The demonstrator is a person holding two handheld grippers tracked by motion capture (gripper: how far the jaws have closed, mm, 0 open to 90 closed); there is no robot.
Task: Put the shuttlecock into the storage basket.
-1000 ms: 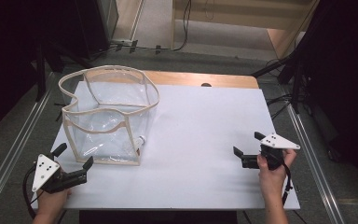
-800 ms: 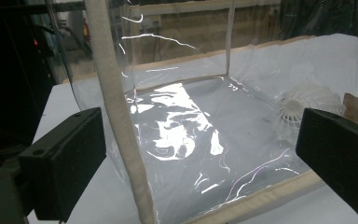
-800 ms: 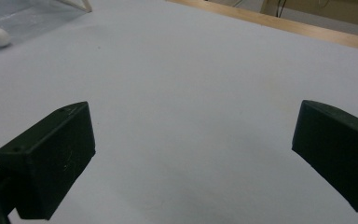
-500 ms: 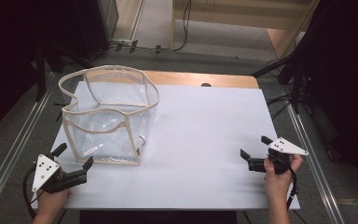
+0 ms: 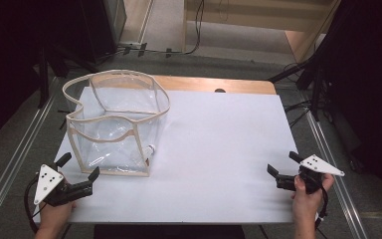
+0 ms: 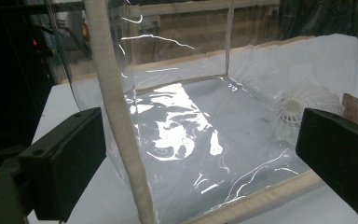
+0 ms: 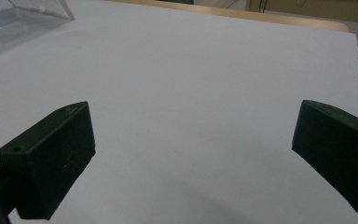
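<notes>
A clear plastic bag (image 5: 114, 124) with beige fabric trim stands open-topped on the left half of the white table (image 5: 219, 139). A white shuttlecock (image 6: 303, 109) lies inside it near the front right corner, also visible as a white shuttlecock (image 5: 149, 149) from above. My left gripper (image 5: 78, 172) is open at the table's front left, jaws pointing at the bag's front left corner edge (image 6: 121, 140), close but apart. My right gripper (image 5: 286, 164) is open near the front right edge, with nothing but bare table between its jaws. The bag's corner (image 7: 32, 14) shows far off in the right gripper view.
A wooden strip (image 5: 214, 84) runs along the table's far edge. Metal rails (image 5: 328, 149) flank both sides, with dark equipment, stands and cables on the floor behind. The table's middle and right part is bare white surface.
My right gripper has drawn back toward the front right corner of the table. The left gripper and the bag have stayed put.
</notes>
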